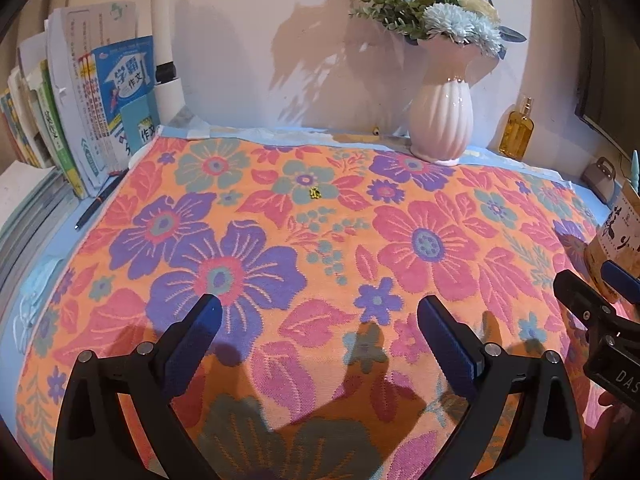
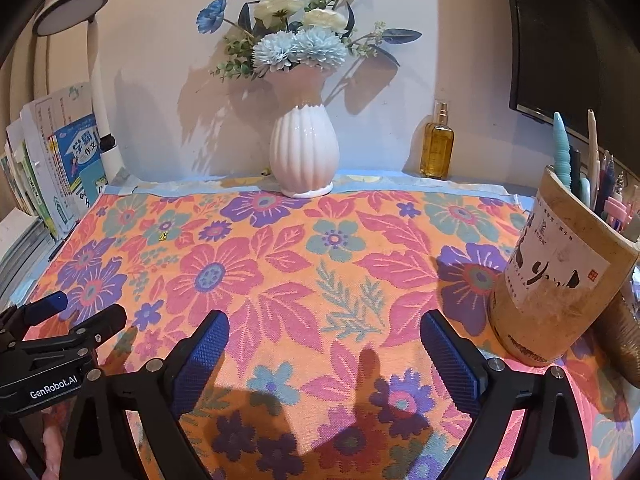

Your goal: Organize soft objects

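— Where's the soft thing?

— The floral towel [image 1: 320, 248] lies spread flat over the desk, orange with pink, purple and teal flowers, and it fills nearly all of both my views. A strip of pale blue cloth [image 2: 400, 186] shows past its far edge.

— And your fingers?

— My left gripper [image 1: 318, 312] hangs just above the towel's near part, fingers wide apart, nothing between them. My right gripper [image 2: 324, 330] is the same: wide apart, over the towel, holding nothing. Each one shows at the edge of the other's view, so they sit side by side.

— What's on the towel?

— A tiny yellow and black speck [image 1: 315, 193] toward the far left; too small to tell what. The white ribbed vase [image 2: 303, 152] of blue and cream flowers stands at the far edge. A bamboo pen holder [image 2: 556, 280] stands on the right side.

— Around it?

— An amber bottle [image 2: 437, 148] by the wall, books [image 1: 80, 120] upright on the left with a pen [image 1: 96, 205] lying below them, and a white lamp [image 2: 96, 80].
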`<action>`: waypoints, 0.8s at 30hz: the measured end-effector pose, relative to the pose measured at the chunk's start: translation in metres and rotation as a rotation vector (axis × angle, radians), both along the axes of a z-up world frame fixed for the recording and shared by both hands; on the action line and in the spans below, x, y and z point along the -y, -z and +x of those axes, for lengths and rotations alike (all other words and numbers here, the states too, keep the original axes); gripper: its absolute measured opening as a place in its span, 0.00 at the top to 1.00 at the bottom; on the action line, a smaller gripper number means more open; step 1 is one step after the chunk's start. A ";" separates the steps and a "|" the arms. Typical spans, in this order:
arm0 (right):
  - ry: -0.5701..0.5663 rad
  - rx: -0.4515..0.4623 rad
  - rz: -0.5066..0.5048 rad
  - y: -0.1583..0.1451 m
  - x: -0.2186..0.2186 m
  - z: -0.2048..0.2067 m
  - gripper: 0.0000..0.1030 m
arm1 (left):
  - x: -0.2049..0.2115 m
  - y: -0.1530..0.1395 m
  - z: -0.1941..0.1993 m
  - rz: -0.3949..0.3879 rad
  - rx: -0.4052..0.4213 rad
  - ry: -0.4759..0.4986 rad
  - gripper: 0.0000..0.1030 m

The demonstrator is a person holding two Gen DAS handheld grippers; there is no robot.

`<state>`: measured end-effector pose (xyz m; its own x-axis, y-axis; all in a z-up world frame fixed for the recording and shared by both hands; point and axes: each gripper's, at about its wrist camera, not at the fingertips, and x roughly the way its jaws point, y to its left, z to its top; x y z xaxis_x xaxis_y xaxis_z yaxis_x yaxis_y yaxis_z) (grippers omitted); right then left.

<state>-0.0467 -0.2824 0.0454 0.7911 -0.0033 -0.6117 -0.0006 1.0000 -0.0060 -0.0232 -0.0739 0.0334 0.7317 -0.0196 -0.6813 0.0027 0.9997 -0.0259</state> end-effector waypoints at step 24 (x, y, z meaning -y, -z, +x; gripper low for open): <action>-0.002 -0.021 -0.002 0.003 0.001 0.003 0.06 | 0.000 -0.002 -0.003 -0.005 0.013 0.001 0.05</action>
